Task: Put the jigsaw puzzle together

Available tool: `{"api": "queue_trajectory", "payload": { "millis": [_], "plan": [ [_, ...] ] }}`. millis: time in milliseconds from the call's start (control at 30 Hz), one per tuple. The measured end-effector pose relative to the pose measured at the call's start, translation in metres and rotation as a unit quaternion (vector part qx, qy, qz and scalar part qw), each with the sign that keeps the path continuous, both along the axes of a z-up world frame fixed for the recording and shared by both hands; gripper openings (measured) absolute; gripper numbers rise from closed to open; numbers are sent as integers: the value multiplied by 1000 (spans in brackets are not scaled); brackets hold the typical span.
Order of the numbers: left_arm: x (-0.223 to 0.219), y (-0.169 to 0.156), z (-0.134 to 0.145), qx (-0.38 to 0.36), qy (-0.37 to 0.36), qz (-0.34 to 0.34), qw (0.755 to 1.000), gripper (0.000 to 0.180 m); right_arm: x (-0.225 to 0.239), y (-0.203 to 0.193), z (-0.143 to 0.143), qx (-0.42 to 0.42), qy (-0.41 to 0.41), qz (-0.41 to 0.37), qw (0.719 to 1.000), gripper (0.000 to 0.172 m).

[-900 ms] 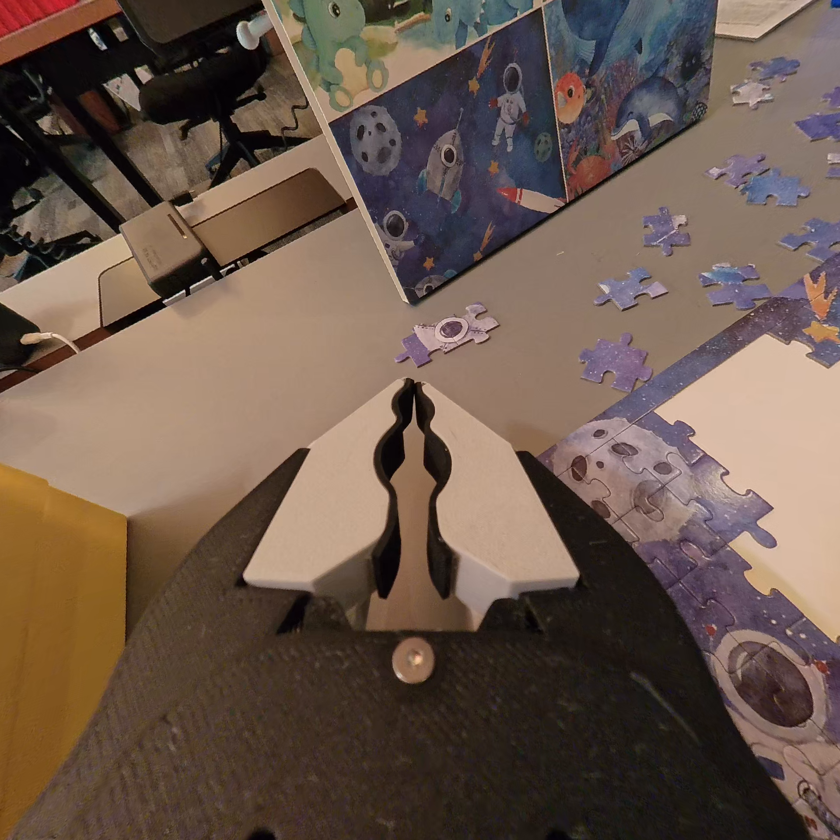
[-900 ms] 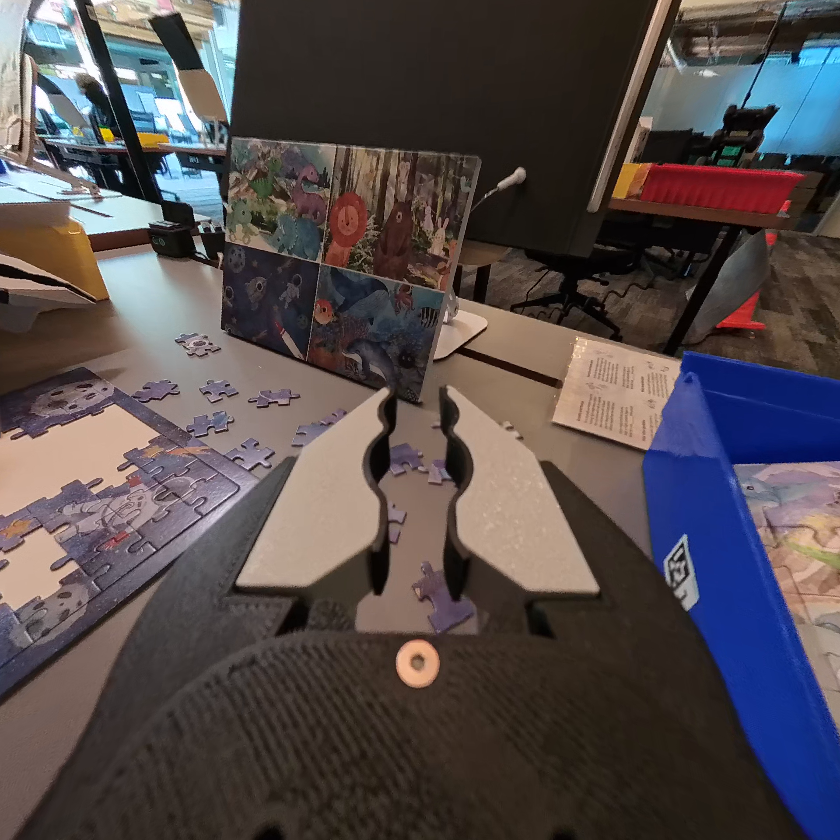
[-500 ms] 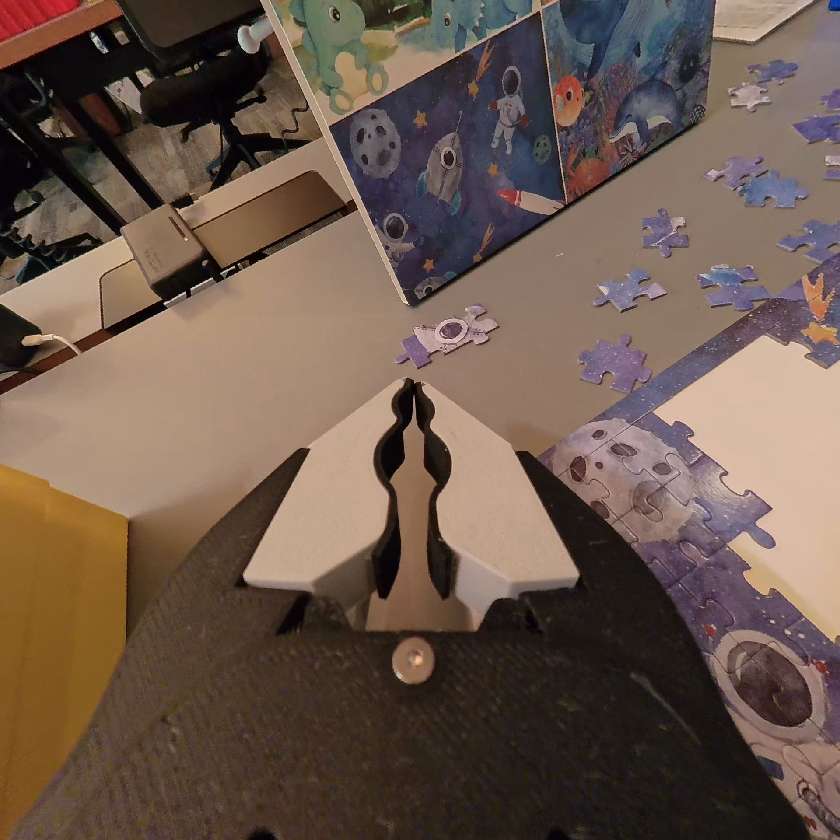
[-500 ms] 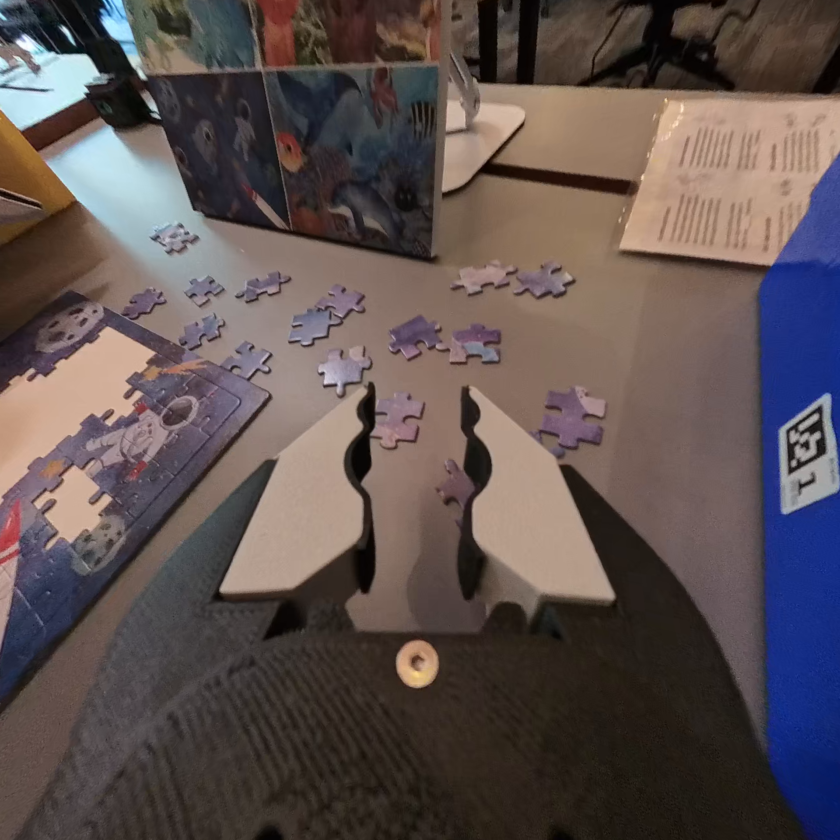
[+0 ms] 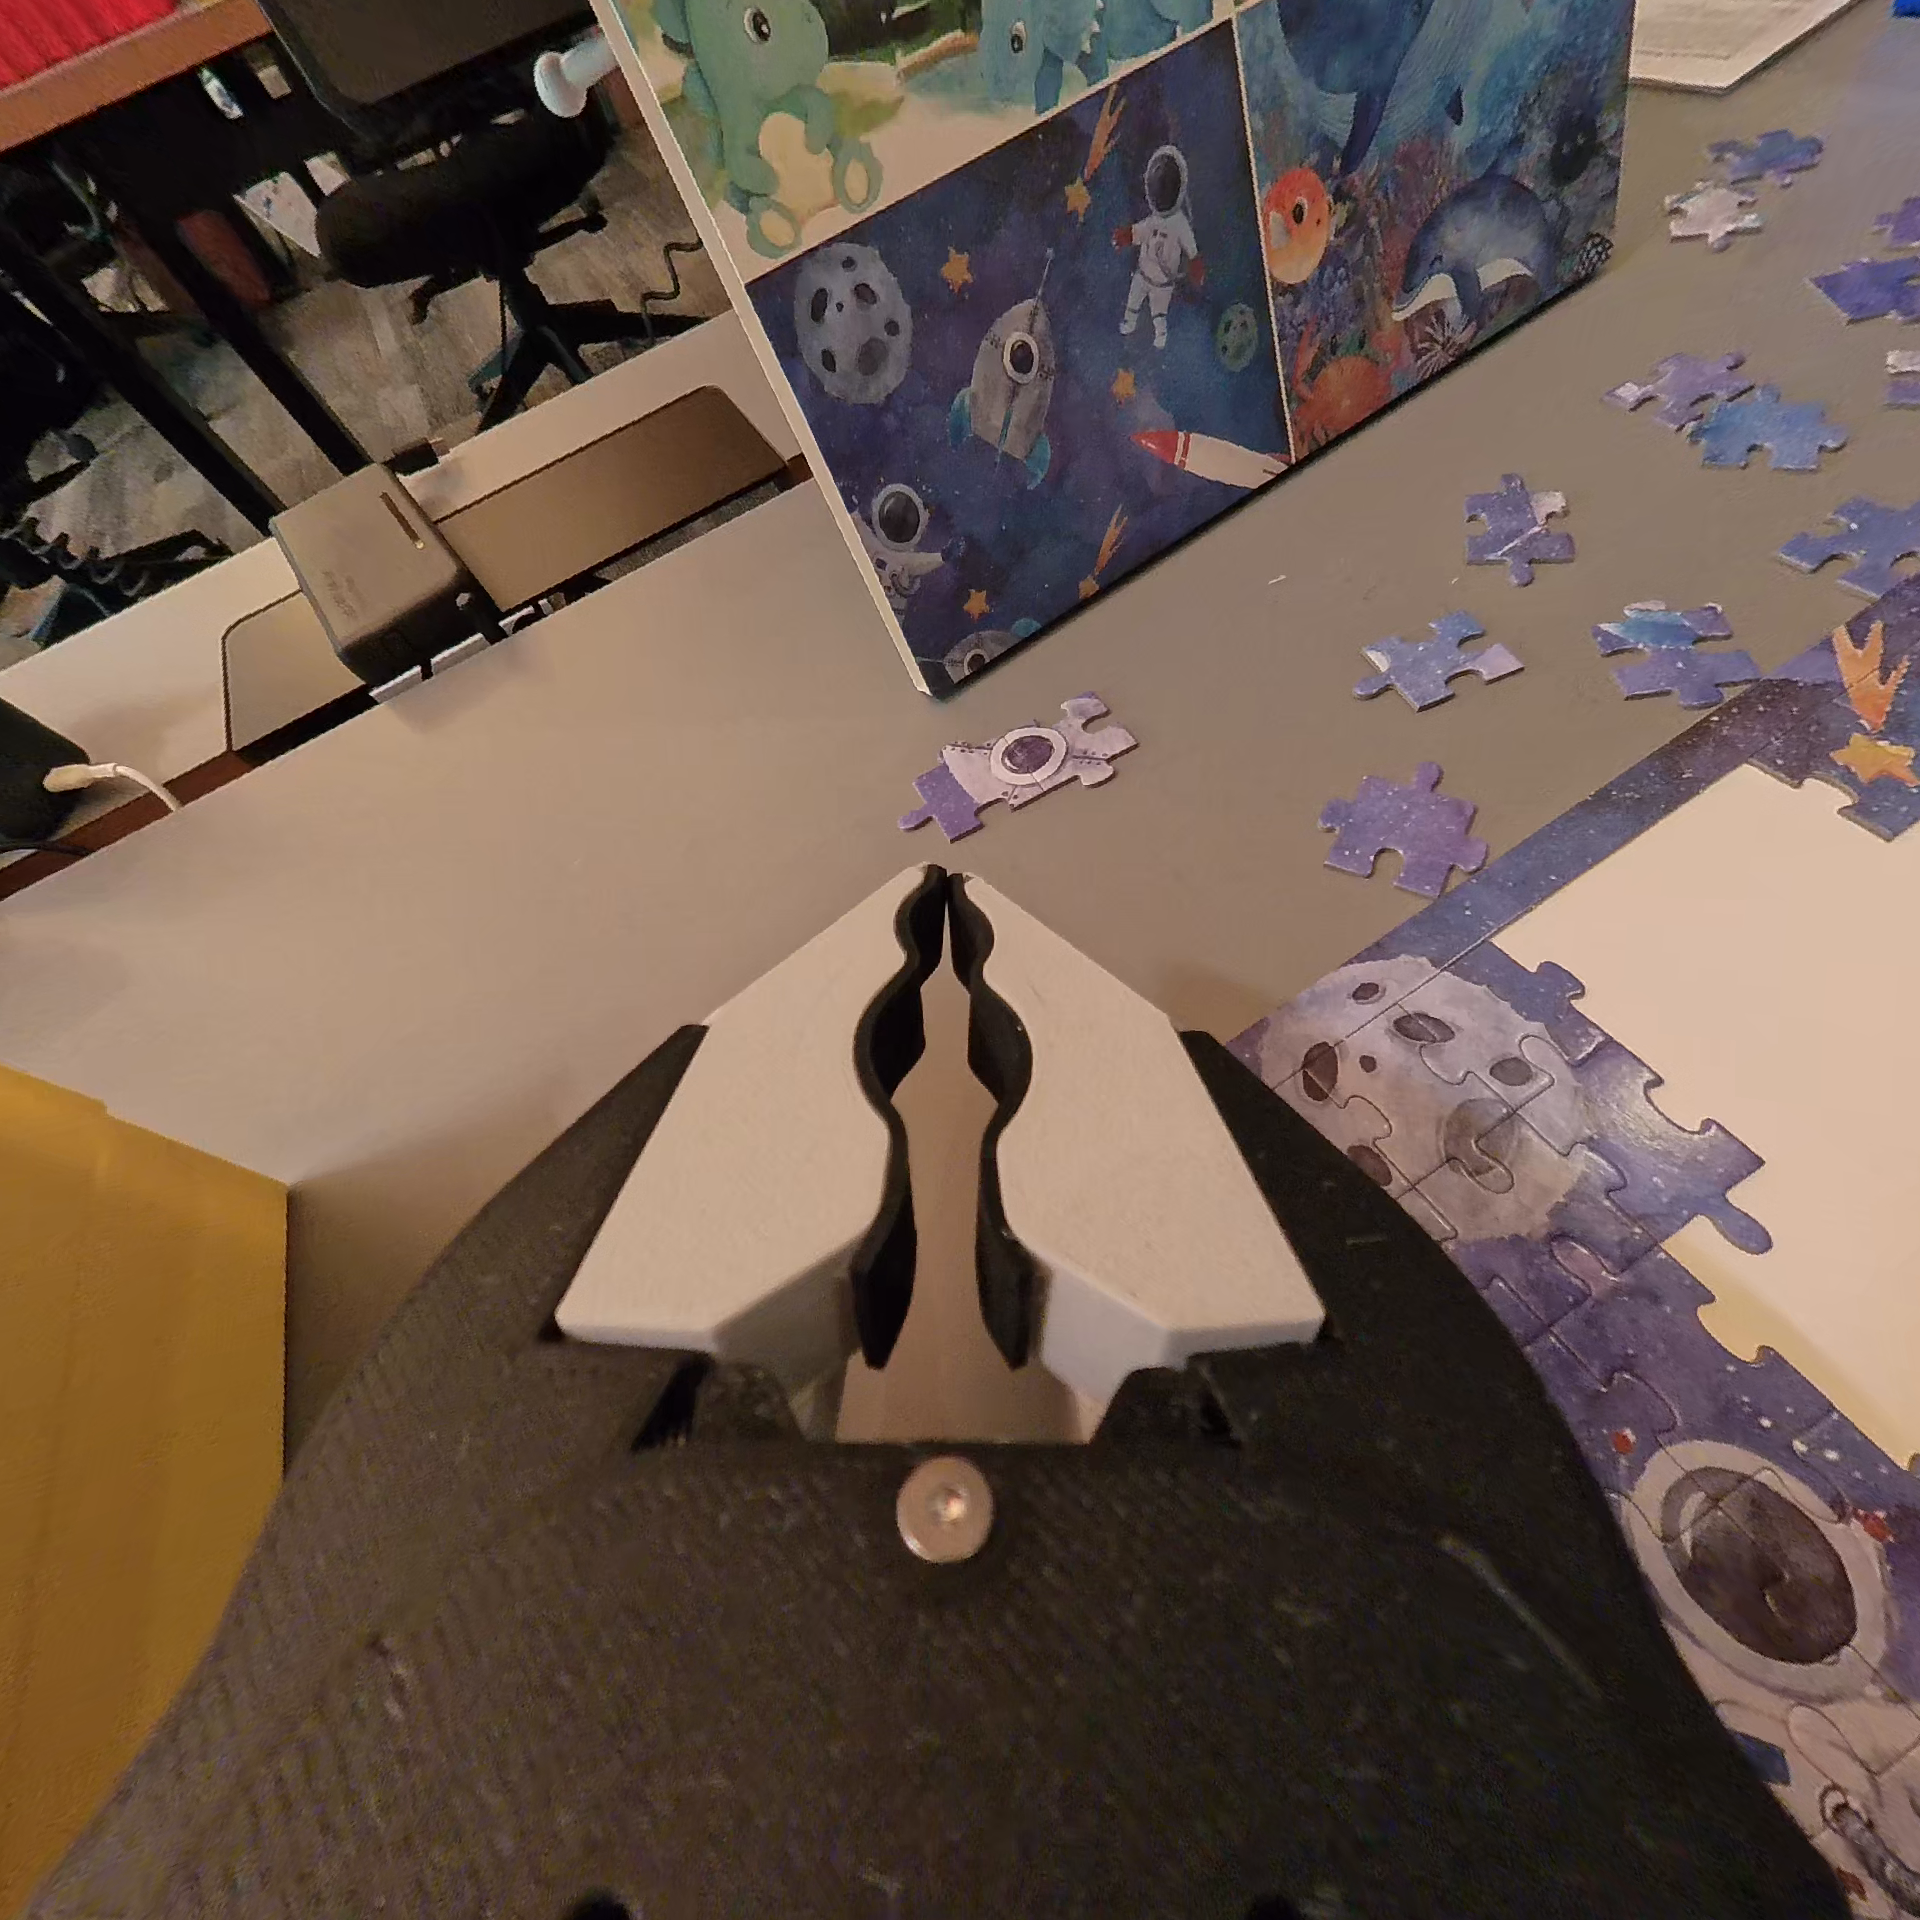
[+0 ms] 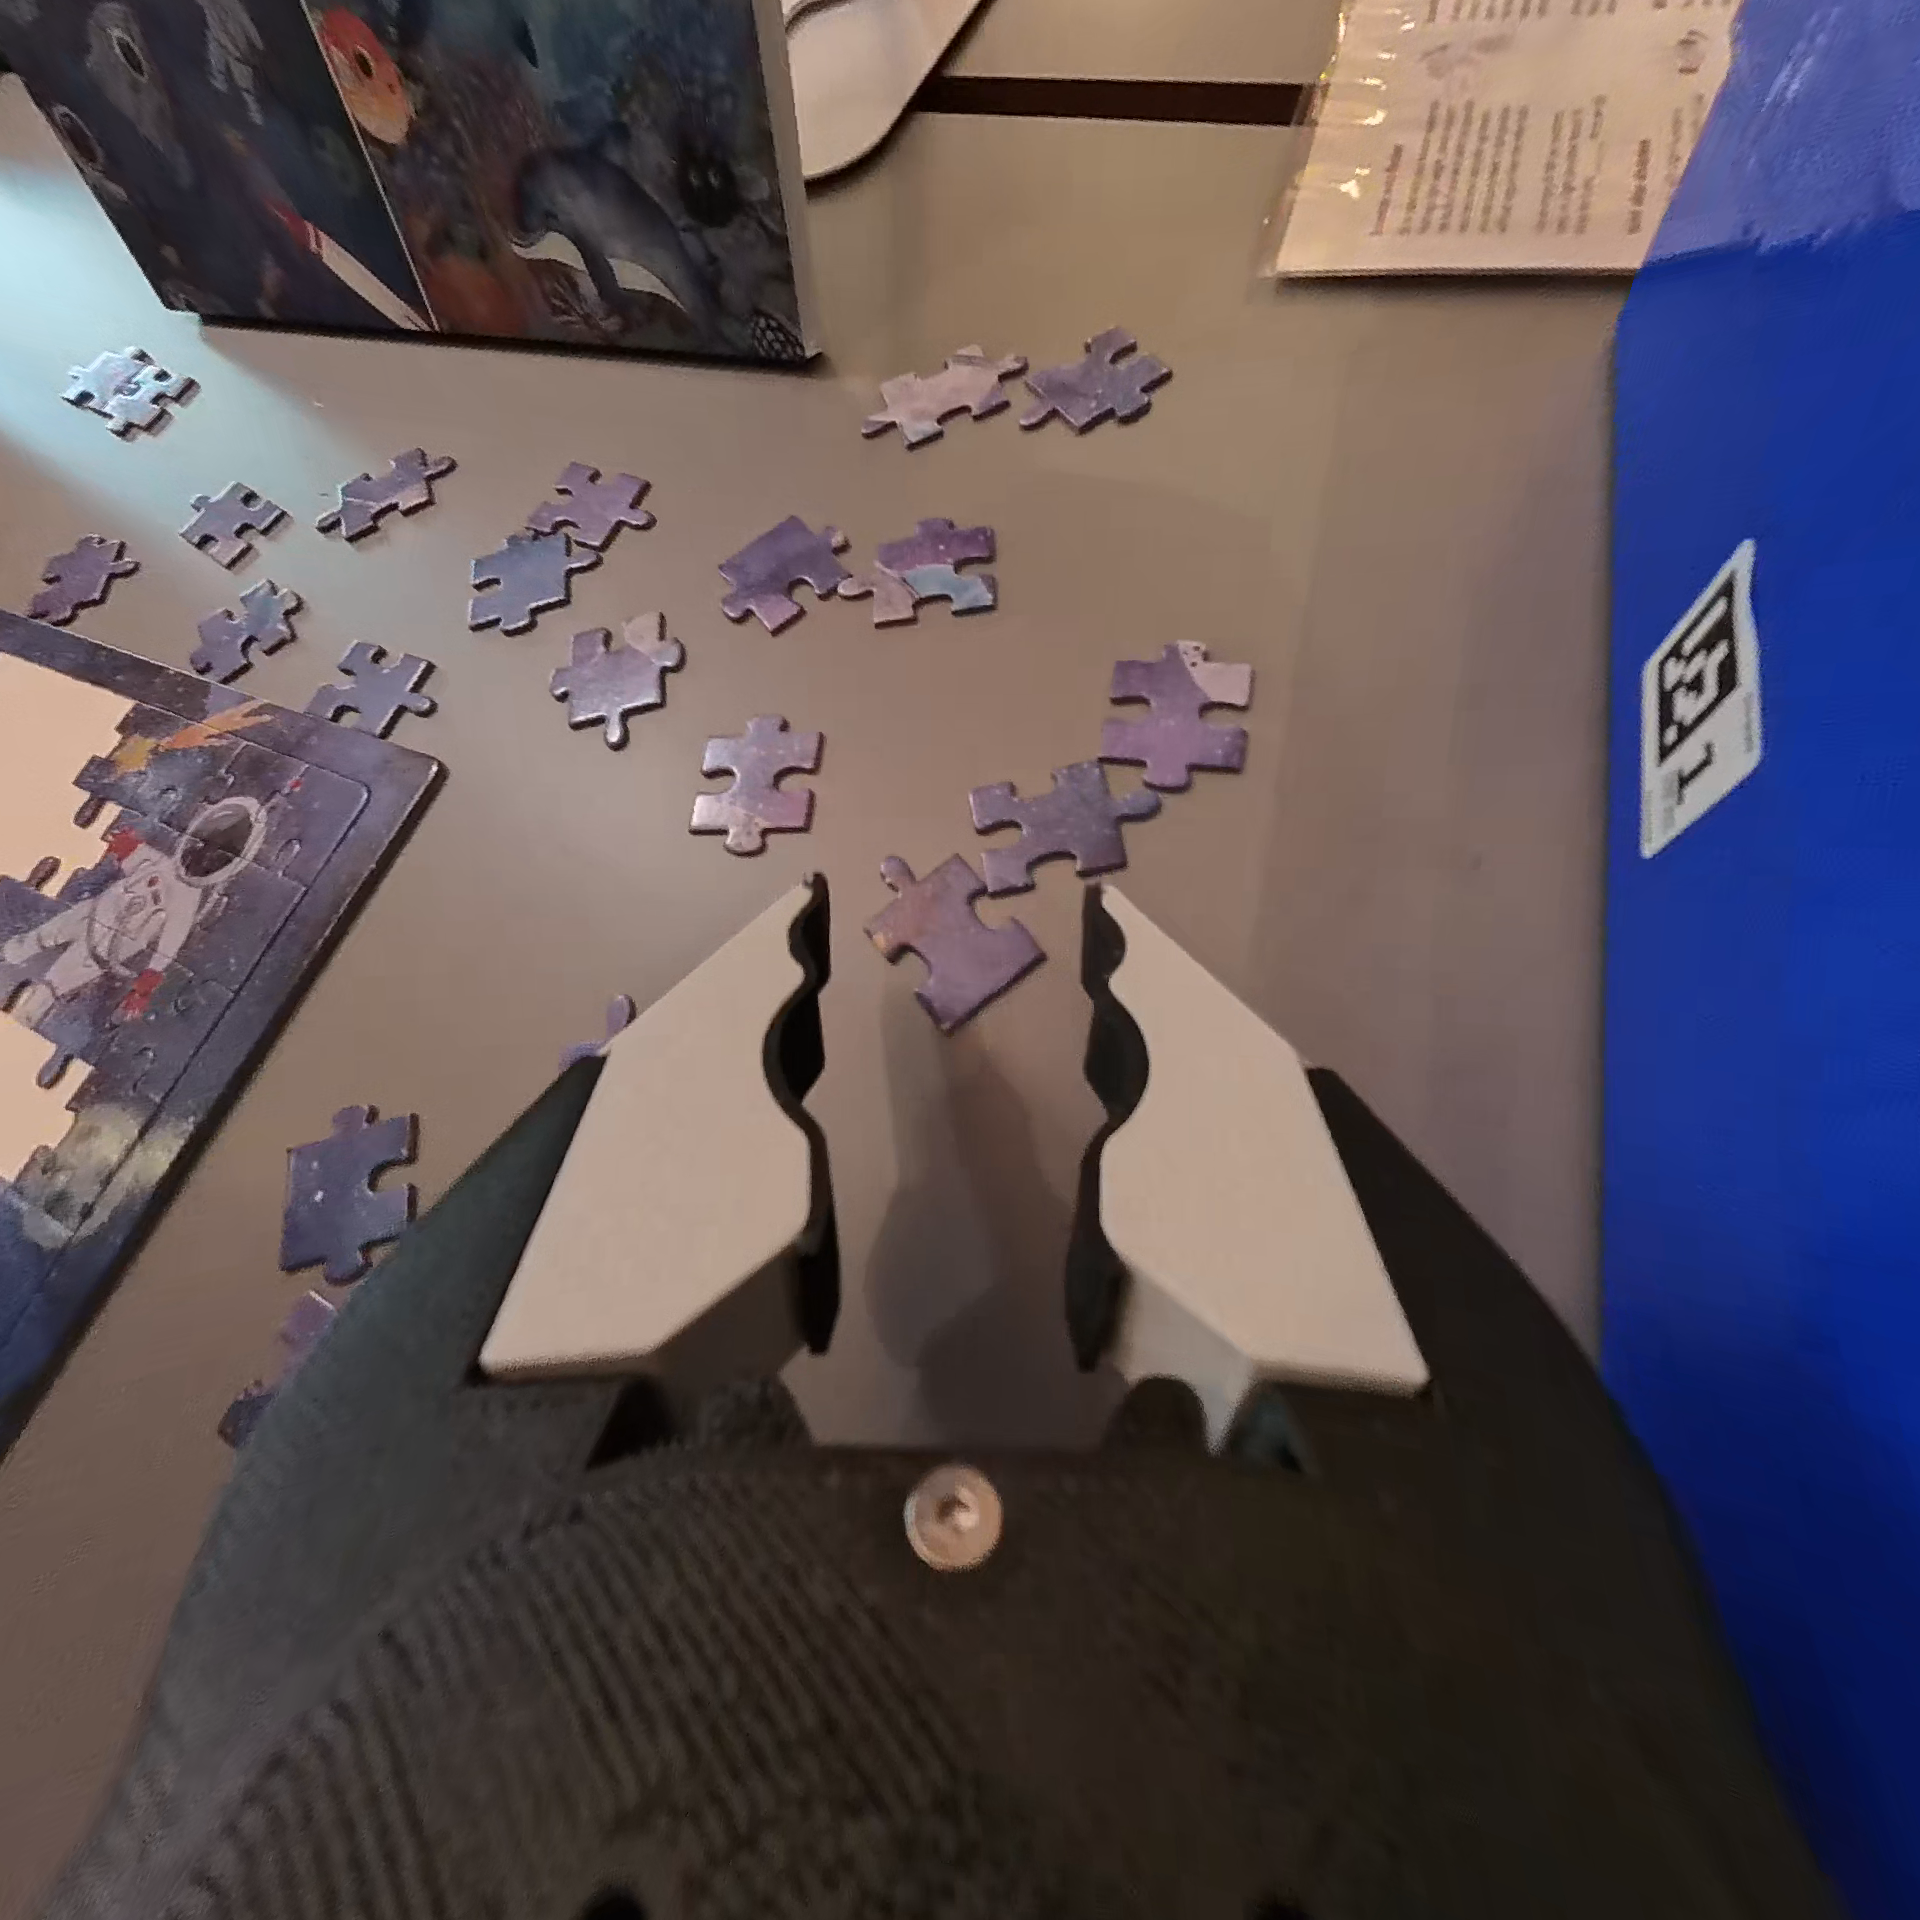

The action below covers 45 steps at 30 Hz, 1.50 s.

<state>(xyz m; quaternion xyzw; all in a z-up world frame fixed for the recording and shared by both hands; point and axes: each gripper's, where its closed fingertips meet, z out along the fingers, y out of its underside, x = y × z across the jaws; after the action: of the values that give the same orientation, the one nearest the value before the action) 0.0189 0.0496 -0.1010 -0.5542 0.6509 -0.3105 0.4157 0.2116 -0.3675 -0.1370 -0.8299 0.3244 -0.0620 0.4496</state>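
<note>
Grey table (image 6: 1351, 644), office beyond. Right gripper (image 6: 954, 896): fingers spread, purple puzzle piece (image 6: 956, 940) flat between, untouched; loose pieces (image 6: 758, 781) ahead; blue bin (image 6: 1766, 1039) right of fingers, seen only here. Left gripper (image 5: 940, 878): fingers clenched, empty; part-assembled puzzle (image 5: 1507, 1164) right of fingers, middle bare; joined rocket piece (image 5: 1023, 761) ahead; picture box (image 5: 1091, 343) farther.

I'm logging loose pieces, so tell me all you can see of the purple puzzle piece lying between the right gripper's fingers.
The purple piece is a flat, cardboard-looking jigsaw piece, speckled like a starry sky, with a knob pointing away at its upper left. It lies picture-side up and skewed on the grey table, between the open right gripper's fingertips, neither touching it. Its far corner nearly meets another purple piece.
</note>
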Motion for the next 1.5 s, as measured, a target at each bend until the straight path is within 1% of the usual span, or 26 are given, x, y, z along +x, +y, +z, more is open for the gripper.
{"api": "queue_trajectory", "payload": {
  "millis": [167,333,467,600,700,800,867,967,1033,1133,1167,1267,1333,1400,1500],
  "plan": [
    [0,0,0,0,0,0,1000,0,0,-5,-6,-8,14,-3,1000,57],
    [0,0,0,0,0,-1,1000,0,-7,-2,-14,-21,29,21,999,60],
    [0,-1,1,0,-1,-1,1000,0,-18,4,-14,-24,25,66,997,55],
    [0,-1,0,1,0,-2,1000,0,-41,14,-15,-19,41,137,990,36],
    [0,-1,0,1,0,-1,1000,0,-59,25,-14,-5,55,192,980,31],
    [0,0,0,0,0,-1,1000,0,-50,24,-15,-31,4,180,983,32],
    [0,0,-1,0,1,0,1000,0,-43,23,-13,-47,-37,172,983,36],
    [0,0,0,-1,1,-1,1000,0,-37,28,-9,-50,-77,178,980,39],
    [0,-1,0,-1,-1,-2,1000,0,-33,29,-10,-49,-73,175,981,39],
    [0,-1,0,0,0,-2,1000,0,-34,28,-19,-65,-43,175,982,40],
    [0,-1,0,0,0,-2,1000,0,-37,29,-19,-63,-43,180,981,38],
    [0,-1,0,0,0,-2,1000,0,-60,37,-17,-44,-18,230,972,33],
    [0,-1,0,0,0,-2,1000,0,-62,42,-11,-32,-35,238,970,33],
    [0,-1,0,-1,-1,-2,1000,0,-52,42,-4,-29,-68,220,973,37],
    [0,-2,0,0,0,-3,1000,0,-40,37,-7,-47,-86,202,975,45]
  ]
}}
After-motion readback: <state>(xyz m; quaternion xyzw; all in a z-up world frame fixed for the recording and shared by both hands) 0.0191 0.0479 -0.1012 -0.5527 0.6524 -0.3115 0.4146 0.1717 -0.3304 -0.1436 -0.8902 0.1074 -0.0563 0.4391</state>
